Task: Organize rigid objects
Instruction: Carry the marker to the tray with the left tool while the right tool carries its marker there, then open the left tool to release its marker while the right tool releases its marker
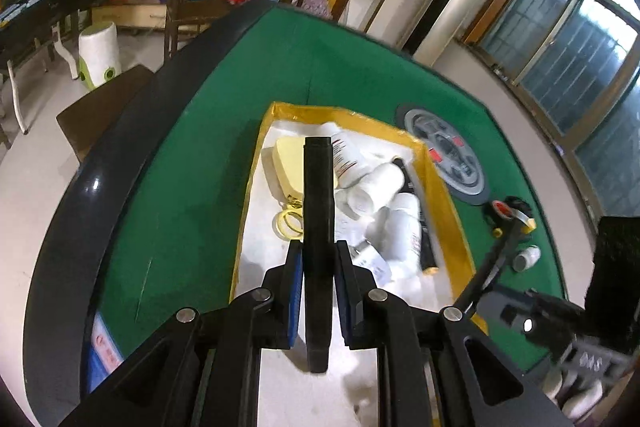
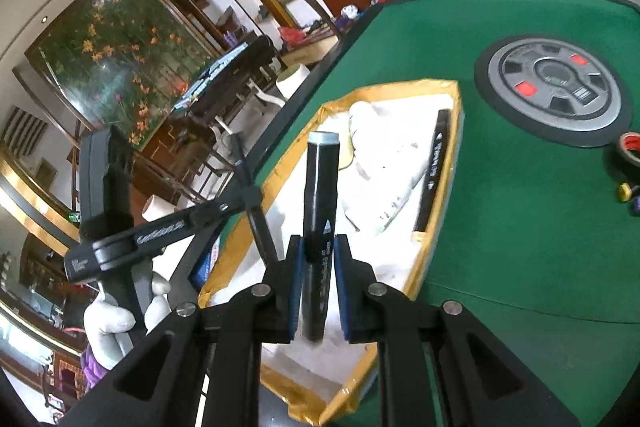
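Hanging above the yellow-rimmed tray (image 1: 256, 167), the left gripper (image 1: 319, 259) and right gripper (image 2: 319, 255) each clamp a black marker (image 1: 318, 211) lengthwise, seemingly pointing forward over the tray's white bottles (image 1: 380, 187).

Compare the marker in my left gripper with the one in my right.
The left marker shows a plain black end; the right marker has a pale grey end cap and white print. Both are black, clamped between blue pads over the yellow-rimmed box.

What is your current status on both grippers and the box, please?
Left gripper shut on black marker. Right gripper shut on second marker. Both over yellow-rimmed box. Nothing blocking.
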Demonstrator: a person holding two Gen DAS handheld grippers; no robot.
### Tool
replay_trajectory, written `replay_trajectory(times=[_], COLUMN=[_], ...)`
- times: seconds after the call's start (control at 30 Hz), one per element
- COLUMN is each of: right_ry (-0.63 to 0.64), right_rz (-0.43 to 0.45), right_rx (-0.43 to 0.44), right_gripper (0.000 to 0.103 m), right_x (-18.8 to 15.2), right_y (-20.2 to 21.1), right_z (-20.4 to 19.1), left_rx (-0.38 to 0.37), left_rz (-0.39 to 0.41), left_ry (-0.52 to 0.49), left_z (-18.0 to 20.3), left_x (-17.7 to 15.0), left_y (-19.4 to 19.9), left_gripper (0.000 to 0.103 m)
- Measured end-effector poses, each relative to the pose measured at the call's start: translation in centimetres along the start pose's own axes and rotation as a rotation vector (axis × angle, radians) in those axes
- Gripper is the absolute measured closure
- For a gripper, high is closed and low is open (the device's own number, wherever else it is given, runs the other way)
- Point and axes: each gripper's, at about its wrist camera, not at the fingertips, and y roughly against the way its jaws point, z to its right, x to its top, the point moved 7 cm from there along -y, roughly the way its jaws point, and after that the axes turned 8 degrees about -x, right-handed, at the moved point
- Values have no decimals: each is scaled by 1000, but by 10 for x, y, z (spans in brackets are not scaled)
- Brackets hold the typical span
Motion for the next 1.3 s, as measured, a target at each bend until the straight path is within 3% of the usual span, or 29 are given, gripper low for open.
replay_trajectory(times=[0.2, 0.27, 0.4, 0.53, 0.7, 0.8, 0.93, 1.3], right_ry=[22, 31, 38, 28, 0, -24, -45, 18], right_rz=[-25, -30, -48, -68, -115, -143, -171, -239], right_rx=[7, 6, 8, 23, 39, 63, 80, -43], right_gripper=[89, 89, 89, 89, 90, 90, 90, 94], right_x=[1, 3, 6, 4, -1, -2, -1, 19], right_y=[-15, -17, -26, -32, -47, -54, -63, -98], right_z=[-12, -15, -18, -18, -17, -18, -23, -58], left_rx=[54, 75, 28, -20, -50, -54, -49, -106], left_rz=[-100, -91, -72, -42, 26, 72, 102, 127], left_ry=[30, 23, 68, 90, 102, 110, 107, 109], left_z=[-15, -15, -15, -16, -21, -24, -31, -25], left_x=[-4, -3, -2, -4, -8, -11, -21, -36], left_y=[-35, -35, -29, -10, 24, 43, 56, 69], left_gripper=[88, 88, 86, 69, 67, 59, 58, 58])
